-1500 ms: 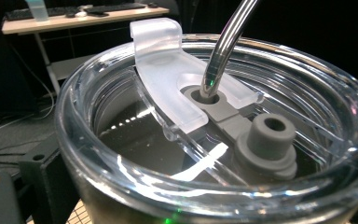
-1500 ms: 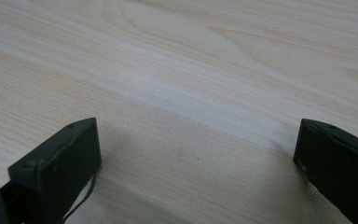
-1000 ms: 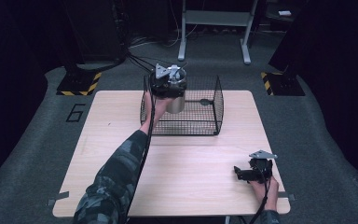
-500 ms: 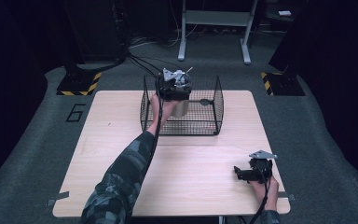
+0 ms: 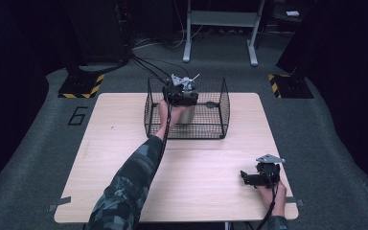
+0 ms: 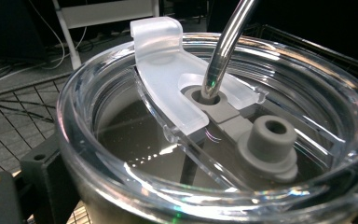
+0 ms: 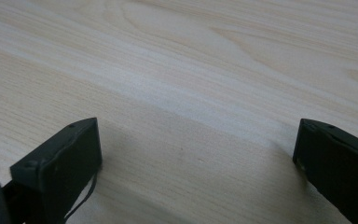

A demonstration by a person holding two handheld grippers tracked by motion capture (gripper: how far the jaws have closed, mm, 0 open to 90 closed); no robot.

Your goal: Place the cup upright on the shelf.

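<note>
High view: left gripper (image 5: 182,91) is over the wire basket (image 5: 223,108) at the counter's (image 5: 124,158) 12 o'clock edge, with a steel tumbler (image 5: 188,114) under it, inside the basket's left half. Tumbler looks upright, long axis vertical; whether it rests on the basket floor or hangs, can't tell. Right gripper (image 5: 249,177) sits low at 5 o'clock on the counter, well apart from the basket.

Left gripper view: looking straight onto the tumbler's clear lid (image 6: 102,93). Metal straw (image 6: 226,42) goes through the lid's grey seal and leans up toward 1 o'clock. Frosted slider tab (image 6: 161,42) at 12 o'clock, grey plug (image 6: 270,140) at 4 o'clock. One black jaw shows at 8 o'clock against the tumbler wall, so the jaws look clamped around the body just under the lid.

Right gripper view: jaws wide apart, nothing between them, just bare counter below.

Handling call: steel body is stiff, smooth, likely slippery, heavy if there's liquid in it. Grip the body wall, not the lid or straw; both probably pull free. Keep it vertical.
</note>
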